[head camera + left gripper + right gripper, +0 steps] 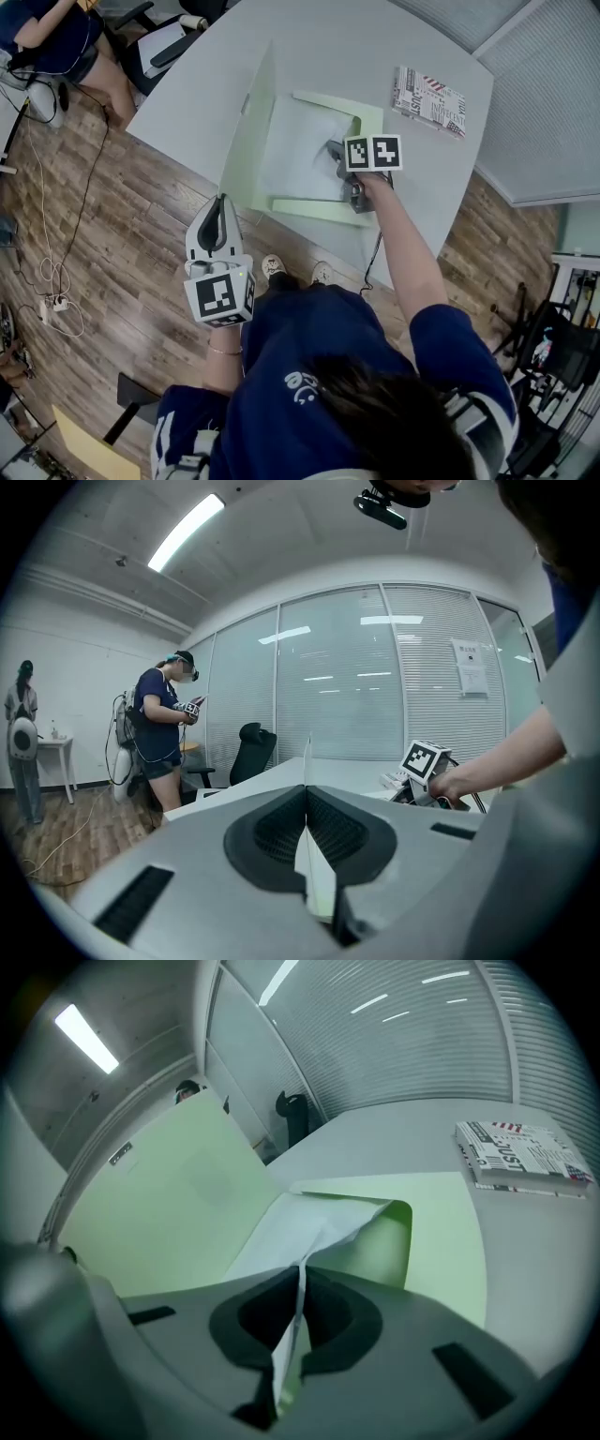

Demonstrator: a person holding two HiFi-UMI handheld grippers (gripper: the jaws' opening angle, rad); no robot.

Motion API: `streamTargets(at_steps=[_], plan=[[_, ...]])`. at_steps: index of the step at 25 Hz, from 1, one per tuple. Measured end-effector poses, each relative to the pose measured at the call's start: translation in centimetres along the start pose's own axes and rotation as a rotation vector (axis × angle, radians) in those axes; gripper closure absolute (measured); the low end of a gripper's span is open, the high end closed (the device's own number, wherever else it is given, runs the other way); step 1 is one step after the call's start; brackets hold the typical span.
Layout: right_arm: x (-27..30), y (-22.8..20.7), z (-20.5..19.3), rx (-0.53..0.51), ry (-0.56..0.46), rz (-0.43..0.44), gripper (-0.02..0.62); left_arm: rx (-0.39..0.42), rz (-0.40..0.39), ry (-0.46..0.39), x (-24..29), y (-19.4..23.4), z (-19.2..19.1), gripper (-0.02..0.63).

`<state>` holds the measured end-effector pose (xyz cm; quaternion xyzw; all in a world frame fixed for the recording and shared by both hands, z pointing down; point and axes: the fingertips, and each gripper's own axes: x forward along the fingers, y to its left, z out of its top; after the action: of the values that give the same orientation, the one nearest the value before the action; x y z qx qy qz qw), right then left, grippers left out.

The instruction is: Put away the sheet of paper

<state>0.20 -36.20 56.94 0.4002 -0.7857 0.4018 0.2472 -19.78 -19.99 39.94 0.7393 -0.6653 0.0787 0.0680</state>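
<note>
A pale green folder [323, 208] lies open on the grey-white table [187, 103]. Its cover [248, 141] stands upright on the left. My left gripper [223, 199] is shut on the cover's near corner, which shows edge-on between the jaws [306, 841]. The white sheet of paper [300, 155] rests inside the folder. My right gripper [335, 149] is shut on the sheet's right edge, and the paper [300, 1232] buckles upward from the jaws. Behind it are the folder's inner pocket [441, 1241] and the raised cover [178, 1204].
A printed booklet [428, 94] [520, 1155] lies on the table right of the folder. Beyond the table's far left corner are an office chair [159, 37] and a person [56, 37]. Cables [56, 281] trail over the wooden floor. Glass walls with blinds [375, 686] stand beyond.
</note>
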Motion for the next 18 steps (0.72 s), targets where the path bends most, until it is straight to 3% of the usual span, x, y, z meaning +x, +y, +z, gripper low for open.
streamTargets(at_steps=[6,9,13,18], plan=[[0.0,-1.2,-2.2,-0.224,0.183,-0.101,0.558,-0.003,0.009,0.003,0.0,0.4,0.0,0.598],[0.2,-1.6,-3.7,-0.278,0.283,-0.117,0.516,-0.003,0.013,0.002,0.1,0.5,0.0,0.598],[0.6,-1.8,-4.0,-0.341,0.318,-0.152,0.522,0.005,0.01,0.004,0.2,0.3,0.0,0.598],[1.1,-2.3,-2.5,-0.5,0.253,-0.327,0.571,0.008,0.006,0.01,0.1,0.1,-0.3,0.598]])
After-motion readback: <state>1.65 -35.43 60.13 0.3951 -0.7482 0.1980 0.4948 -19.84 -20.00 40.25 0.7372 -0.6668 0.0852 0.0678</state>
